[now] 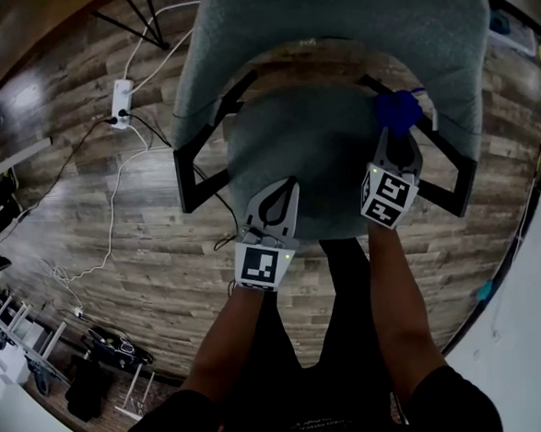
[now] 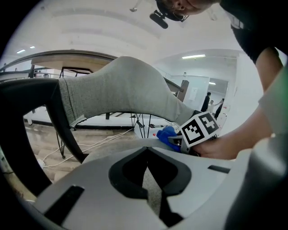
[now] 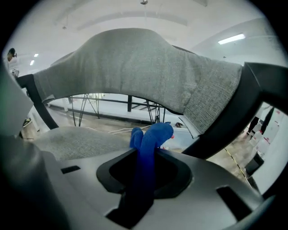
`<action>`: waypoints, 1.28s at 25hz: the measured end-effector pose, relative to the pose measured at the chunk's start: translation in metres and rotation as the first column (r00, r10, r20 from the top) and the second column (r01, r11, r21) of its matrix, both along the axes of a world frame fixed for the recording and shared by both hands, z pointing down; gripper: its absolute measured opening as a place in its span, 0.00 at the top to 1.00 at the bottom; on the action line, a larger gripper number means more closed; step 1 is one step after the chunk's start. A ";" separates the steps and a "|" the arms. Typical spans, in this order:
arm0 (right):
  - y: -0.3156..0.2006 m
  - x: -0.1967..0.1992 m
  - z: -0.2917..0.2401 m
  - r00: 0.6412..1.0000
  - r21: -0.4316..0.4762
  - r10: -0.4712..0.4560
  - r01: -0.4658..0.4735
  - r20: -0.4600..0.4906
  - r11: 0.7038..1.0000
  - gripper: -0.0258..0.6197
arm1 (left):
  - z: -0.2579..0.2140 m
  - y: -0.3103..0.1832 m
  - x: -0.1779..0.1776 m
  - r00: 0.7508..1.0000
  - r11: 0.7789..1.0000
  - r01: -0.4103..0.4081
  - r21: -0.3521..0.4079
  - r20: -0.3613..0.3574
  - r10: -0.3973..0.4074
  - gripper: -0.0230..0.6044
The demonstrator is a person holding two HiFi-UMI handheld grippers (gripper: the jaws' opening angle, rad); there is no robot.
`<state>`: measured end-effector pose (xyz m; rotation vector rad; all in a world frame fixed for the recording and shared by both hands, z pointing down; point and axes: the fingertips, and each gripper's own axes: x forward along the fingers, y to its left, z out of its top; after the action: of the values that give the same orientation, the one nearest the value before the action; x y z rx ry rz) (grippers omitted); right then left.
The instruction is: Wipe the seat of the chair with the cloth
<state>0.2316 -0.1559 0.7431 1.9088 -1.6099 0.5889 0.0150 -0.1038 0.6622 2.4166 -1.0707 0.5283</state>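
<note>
Slippage worries me: my right gripper (image 1: 392, 135) clamps the crumpled blue cloth (image 1: 398, 111) at two o'clock on the grey fabric chair seat (image 1: 321, 147), my left gripper (image 1: 287, 187) rests closed and empty at seven, and that thin pinch could shed the cloth mid-wipe.

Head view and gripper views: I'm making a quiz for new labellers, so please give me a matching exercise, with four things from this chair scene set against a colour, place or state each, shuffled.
Things:
1. cloth
2. left gripper
3. power strip
4. seat

Descriptions:
A. white, lying on the wooden floor
B. grey, under both grippers
C. blue, clamped in the right gripper
D. jaws together, nothing held

Pairs: 1-C, 2-D, 3-A, 4-B
</note>
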 end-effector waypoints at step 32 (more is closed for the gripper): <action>0.033 -0.322 -0.006 0.834 0.047 -0.466 0.474 0.295 0.879 0.82 | 0.009 0.042 -0.158 0.979 0.978 0.204 -0.036 0.006 -0.204 0.96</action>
<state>-0.0908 -0.1229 0.7375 1.3603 -2.1582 0.7003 -0.1433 -0.0613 0.6713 2.2421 -1.2803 0.4763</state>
